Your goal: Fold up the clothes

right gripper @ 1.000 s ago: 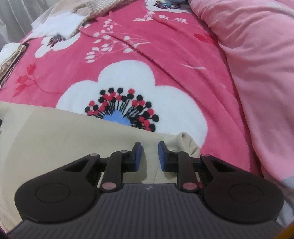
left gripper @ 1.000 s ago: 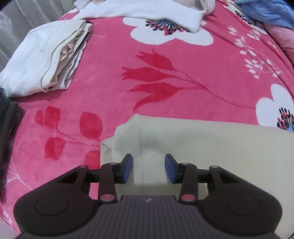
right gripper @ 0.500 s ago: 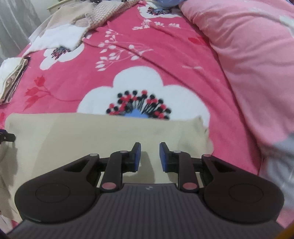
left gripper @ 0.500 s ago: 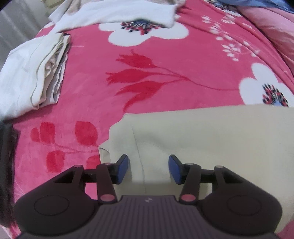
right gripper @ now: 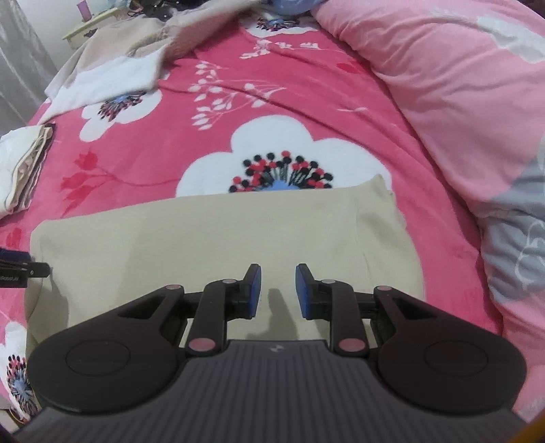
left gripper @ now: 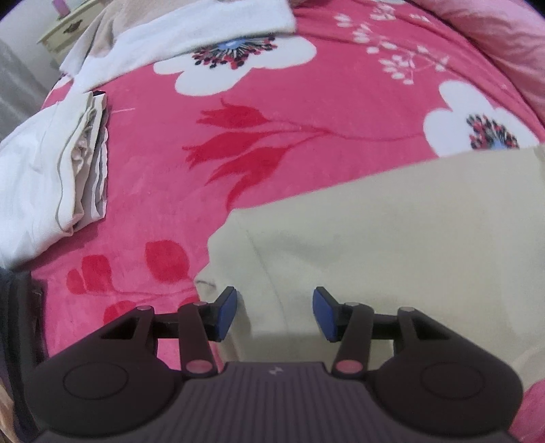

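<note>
On the pink floral blanket [right gripper: 306, 102] you have one flat beige garment [right gripper: 211, 238] and one folded stack [left gripper: 61, 170] at far left. Your left gripper [left gripper: 274, 313] and right gripper [right gripper: 277, 291] both hover over the garment's near part, jaws parted and empty, left wider. Compared with a second ago, more of the garment's far edge is visible.

Pink floral blanket [right gripper: 306, 102] under a flat beige garment [right gripper: 211, 238], folded pale stack [left gripper: 51, 170], loose white cloth [left gripper: 190, 30].
</note>
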Demonstrator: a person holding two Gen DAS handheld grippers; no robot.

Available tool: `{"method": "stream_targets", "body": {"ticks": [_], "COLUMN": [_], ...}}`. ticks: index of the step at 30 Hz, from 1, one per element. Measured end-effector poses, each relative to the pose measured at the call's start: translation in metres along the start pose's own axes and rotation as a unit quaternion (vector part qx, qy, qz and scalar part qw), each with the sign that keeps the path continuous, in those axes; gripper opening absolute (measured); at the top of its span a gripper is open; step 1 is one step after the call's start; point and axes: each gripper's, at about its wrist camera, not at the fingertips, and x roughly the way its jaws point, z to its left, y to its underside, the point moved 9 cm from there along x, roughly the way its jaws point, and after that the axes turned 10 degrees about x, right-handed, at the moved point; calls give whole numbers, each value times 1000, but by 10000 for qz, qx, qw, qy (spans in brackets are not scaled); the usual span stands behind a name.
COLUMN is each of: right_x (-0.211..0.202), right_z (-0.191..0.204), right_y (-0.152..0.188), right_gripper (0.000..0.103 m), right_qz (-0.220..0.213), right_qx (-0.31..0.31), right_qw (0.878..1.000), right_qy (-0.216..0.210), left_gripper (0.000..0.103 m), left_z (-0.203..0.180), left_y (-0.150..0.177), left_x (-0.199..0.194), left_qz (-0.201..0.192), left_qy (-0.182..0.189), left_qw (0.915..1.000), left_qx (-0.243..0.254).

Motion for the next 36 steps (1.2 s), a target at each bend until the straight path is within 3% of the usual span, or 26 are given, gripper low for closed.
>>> {"method": "stream_targets", "body": {"ticks": [4,8,10,14,18,21,24,26,31,34,36], "right_x": [24,51,37,-11,-23,3,19,2,-36,-25,-9], "right_z": [-13,-33,-30,-11,14,22,28,36,85,140,177], "right_y": [22,39,33,41,78,105,118,104,64,59,62], "right_gripper": [21,21,21,21,21,21,21,23,26,35,40], "right_qz": [347,708,547,188,410,855,1122,1026,719,846,982], "right_qx": [66,191,163,69,-495,-848,-1208,-1171,-601,-542,-693], "right_qw": [9989,9956,9966,9998,9968,9923,9863,9878,9898,9791,9722], "right_qy": [310,590,597,50,-475,-302,-43,-74,-1073,-1771,-2011], "left_gripper": [56,53,51,51,51,51,51,54,57,57,55], "left_z": [12,20,19,-4,-41,-52,-47,-38,-8,2,3], "left_y": [18,23,25,45,82,106,112,118,141,151,153], "left_x": [16,1,-17,-42,-23,0,-18,-34,-40,-25,-16], "left_qz": [236,35,-223,-466,-69,263,166,24,-31,117,75], "left_qy": [60,171,179,621,866,742,843,936,801,831,957], "left_qw": [9997,9997,9996,9968,9957,9968,9962,9948,9918,9864,9844], "left_qx": [-49,-157,11,196,307,142,-168,-402,-998,-1414,-1475]}}
